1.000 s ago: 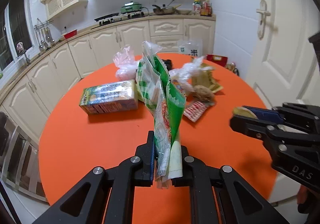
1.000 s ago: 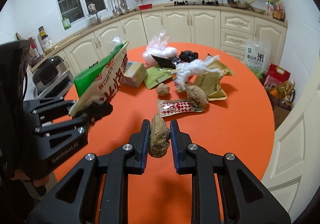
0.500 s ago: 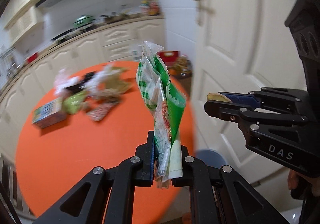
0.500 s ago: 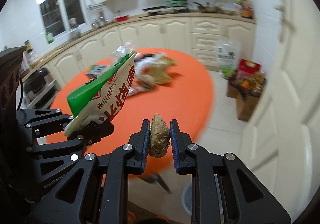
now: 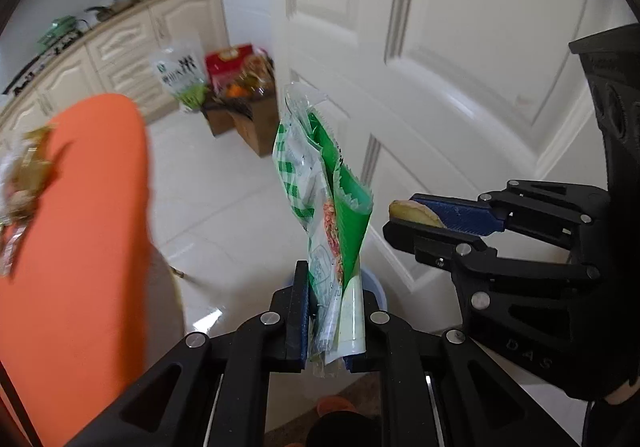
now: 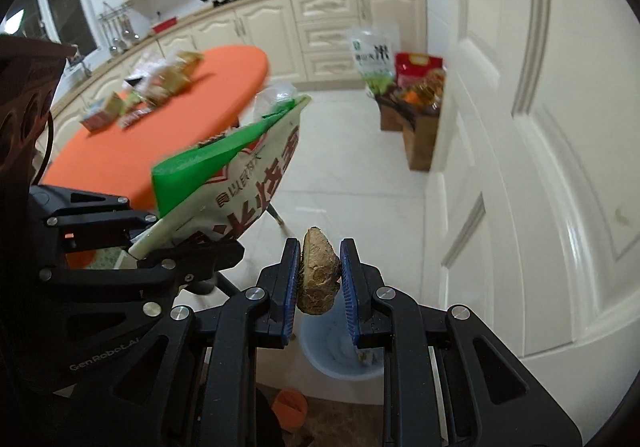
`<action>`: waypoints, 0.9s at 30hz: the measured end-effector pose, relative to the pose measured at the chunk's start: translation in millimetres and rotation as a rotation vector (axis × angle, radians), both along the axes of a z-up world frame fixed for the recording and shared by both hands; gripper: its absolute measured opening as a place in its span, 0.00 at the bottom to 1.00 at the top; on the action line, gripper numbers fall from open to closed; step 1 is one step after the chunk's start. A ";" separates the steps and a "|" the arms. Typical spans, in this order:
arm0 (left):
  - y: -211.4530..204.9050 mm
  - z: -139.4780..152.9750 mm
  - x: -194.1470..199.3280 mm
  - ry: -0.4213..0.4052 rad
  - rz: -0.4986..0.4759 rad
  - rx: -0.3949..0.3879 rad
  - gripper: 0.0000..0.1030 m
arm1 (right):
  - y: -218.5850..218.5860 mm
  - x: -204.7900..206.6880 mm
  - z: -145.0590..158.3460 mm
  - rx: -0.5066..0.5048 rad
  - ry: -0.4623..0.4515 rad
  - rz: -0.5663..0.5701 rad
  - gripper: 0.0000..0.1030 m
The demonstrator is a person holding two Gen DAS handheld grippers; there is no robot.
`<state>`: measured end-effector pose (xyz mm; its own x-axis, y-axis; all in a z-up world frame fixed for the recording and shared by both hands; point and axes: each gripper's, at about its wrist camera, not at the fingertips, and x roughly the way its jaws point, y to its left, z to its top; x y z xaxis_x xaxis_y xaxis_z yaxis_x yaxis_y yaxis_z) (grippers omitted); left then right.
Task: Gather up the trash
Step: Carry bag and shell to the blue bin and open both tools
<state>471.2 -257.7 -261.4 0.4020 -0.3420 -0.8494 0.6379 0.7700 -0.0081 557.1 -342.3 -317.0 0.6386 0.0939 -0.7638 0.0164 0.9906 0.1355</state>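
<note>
On the left, the left gripper (image 5: 334, 321) pinches the bottom edge of a bundle of green and white wrappers (image 5: 324, 203), which stands up limp and crinkled. It looks light, soft and slippery, so a firm pinch low on the gathered edge suits it. To the right, the right gripper (image 6: 320, 283) clamps a brown lump (image 6: 318, 279) between its blue pads; it seems stiff and rough, gripped across its middle. The bin (image 6: 340, 355) sits on the floor just below.
</note>
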 end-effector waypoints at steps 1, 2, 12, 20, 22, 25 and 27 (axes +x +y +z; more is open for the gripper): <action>-5.3 -7.1 4.8 0.024 -0.012 0.010 0.11 | -6.3 2.2 -7.2 0.015 0.012 -0.004 0.19; -9.7 -12.7 8.3 0.040 -0.018 0.023 0.13 | -11.7 3.8 -13.0 0.029 0.023 -0.008 0.19; -23.7 -32.5 53.1 0.048 0.040 0.117 0.20 | -32.0 11.3 -54.1 0.088 0.080 -0.039 0.19; -25.6 1.8 33.3 -0.078 0.133 0.103 0.46 | -28.2 22.1 -66.6 0.094 0.078 -0.065 0.22; -21.5 9.7 27.4 -0.084 0.142 0.089 0.46 | -26.2 21.4 -62.3 0.084 0.068 -0.076 0.32; -12.1 19.6 20.8 -0.107 0.157 0.075 0.51 | -19.8 19.5 -47.6 0.064 0.038 -0.077 0.46; -2.9 26.5 14.0 -0.113 0.154 0.056 0.60 | -14.8 19.1 -36.7 0.054 0.018 -0.073 0.46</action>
<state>485.2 -260.6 -234.8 0.5398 -0.2228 -0.8118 0.5072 0.8557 0.1024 576.2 -357.2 -353.7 0.6313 0.0889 -0.7704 0.0910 0.9781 0.1874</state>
